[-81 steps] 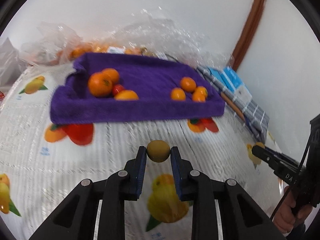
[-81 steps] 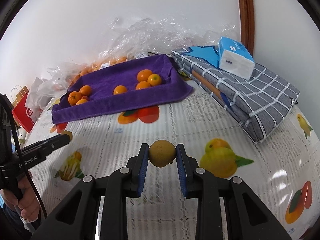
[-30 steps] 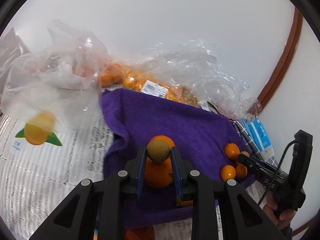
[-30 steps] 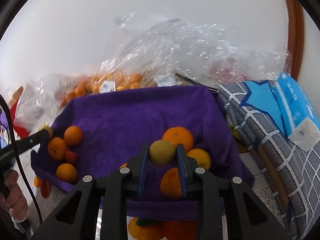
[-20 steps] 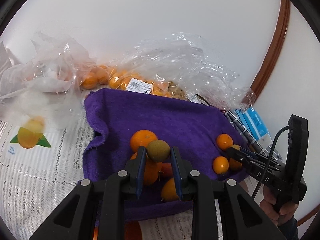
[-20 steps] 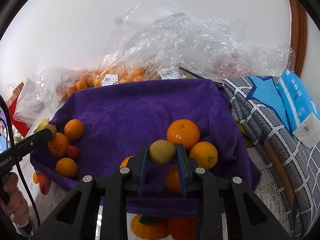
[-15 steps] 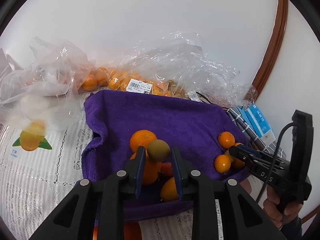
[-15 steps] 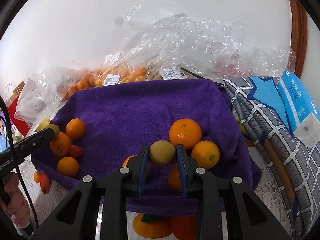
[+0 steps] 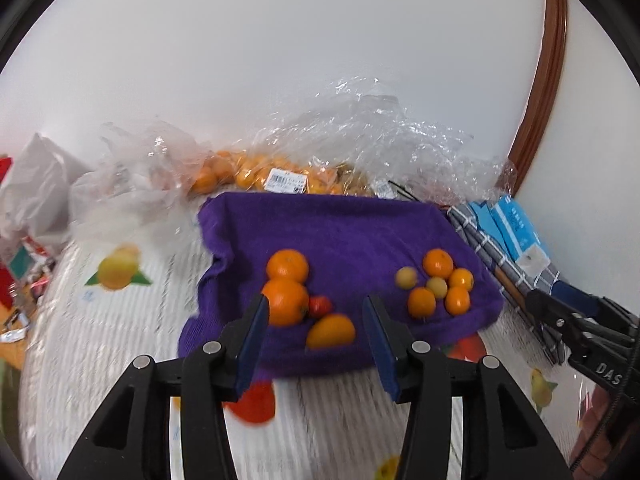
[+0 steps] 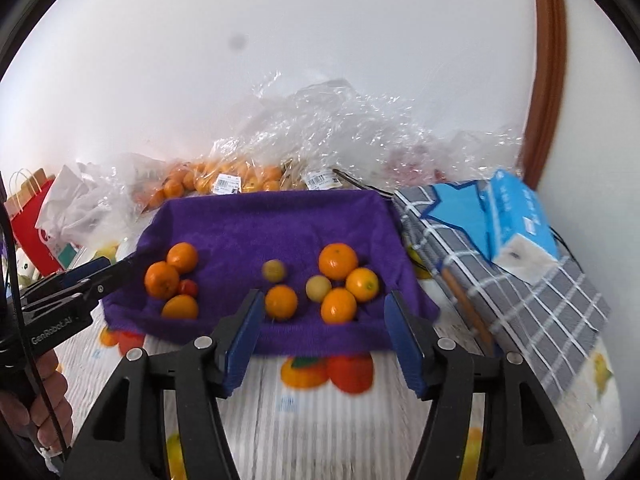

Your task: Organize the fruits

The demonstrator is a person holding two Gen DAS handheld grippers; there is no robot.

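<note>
Both grippers stand wide open and empty above the near edge of a purple towel (image 10: 280,232): half a second earlier each was clamped on a small yellow-green fruit, and both have since pulled back from the cloth. The left gripper (image 9: 316,328) frames a cluster of two large oranges (image 9: 285,301), a small red fruit (image 9: 320,306) and an orange-yellow fruit (image 9: 331,330). The right gripper (image 10: 324,324) faces the other cluster, where one yellow-green fruit (image 10: 318,288) now sits among four oranges (image 10: 338,261); the second yellow-green fruit (image 10: 274,270) lies just apart at the group's 10 o'clock, blurred.

In the left wrist view the same two pale fruits (image 9: 406,277) appear at 3 o'clock on the towel.

The towel lies on a white tablecloth (image 10: 280,408) printed with fruit. At its 12 o'clock, clear plastic bags (image 10: 320,136) hold more oranges against a white wall (image 10: 280,40). At 3 o'clock a grey checked cloth (image 10: 540,312) carries a blue tissue pack (image 10: 520,220), with a brown door frame (image 10: 548,80) behind. A red paper bag (image 10: 28,216) stands at 9 o'clock.
</note>
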